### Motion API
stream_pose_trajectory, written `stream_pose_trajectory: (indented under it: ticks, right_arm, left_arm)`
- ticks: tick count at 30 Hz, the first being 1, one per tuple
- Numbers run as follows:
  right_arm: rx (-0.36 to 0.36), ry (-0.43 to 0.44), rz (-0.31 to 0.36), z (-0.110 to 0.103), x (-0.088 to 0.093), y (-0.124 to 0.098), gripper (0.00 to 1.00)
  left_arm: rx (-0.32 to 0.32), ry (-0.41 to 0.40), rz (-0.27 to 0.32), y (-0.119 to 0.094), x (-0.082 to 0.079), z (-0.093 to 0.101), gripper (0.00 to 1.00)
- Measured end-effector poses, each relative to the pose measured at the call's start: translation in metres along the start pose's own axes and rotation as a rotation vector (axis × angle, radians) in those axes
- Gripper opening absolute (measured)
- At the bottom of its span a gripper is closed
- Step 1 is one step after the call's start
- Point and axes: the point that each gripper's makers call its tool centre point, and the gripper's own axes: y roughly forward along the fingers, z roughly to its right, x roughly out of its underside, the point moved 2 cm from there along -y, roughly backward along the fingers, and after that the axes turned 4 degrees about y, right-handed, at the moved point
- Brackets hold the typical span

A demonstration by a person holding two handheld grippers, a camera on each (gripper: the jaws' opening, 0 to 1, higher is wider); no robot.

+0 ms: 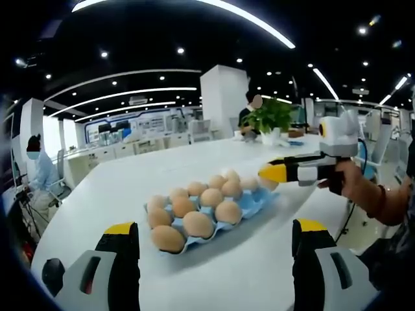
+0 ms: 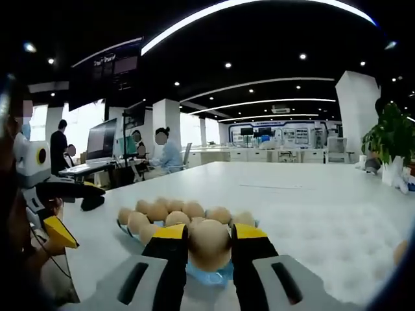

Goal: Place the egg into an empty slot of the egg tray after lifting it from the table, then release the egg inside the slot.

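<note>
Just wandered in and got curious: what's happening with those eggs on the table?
A person is filling a blue egg tray on a white table with two hand-held claws. The right claw is shut on an egg over the tray's end. The left claw hangs open, holding nothing. The tray looks nearly full.

A potted plant (image 1: 271, 118) and white pillar (image 1: 224, 100) stand beyond the table.
</note>
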Motion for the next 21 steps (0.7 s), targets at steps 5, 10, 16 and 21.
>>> stream_pose_trajectory:
  ticks: [5,10,16,21]
  right_arm:
    - [-0.027,-0.003,0.002,-0.011,0.000,0.009,0.27]
    - [-0.041,-0.010,-0.005,-0.018,0.005,0.016,0.27]
    - [-0.054,-0.016,-0.015,-0.026,0.012,0.023,0.26]
    - [-0.058,-0.029,-0.022,-0.030,0.017,0.029,0.26]
  left_arm:
    - [0.016,0.000,-0.010,0.004,0.002,0.003,1.00]
    - [0.019,0.003,-0.010,0.006,0.002,0.003,1.00]
    - [0.011,0.000,-0.007,0.004,0.003,0.000,1.00]
    - [0.010,0.003,-0.017,0.004,0.006,-0.002,1.00]
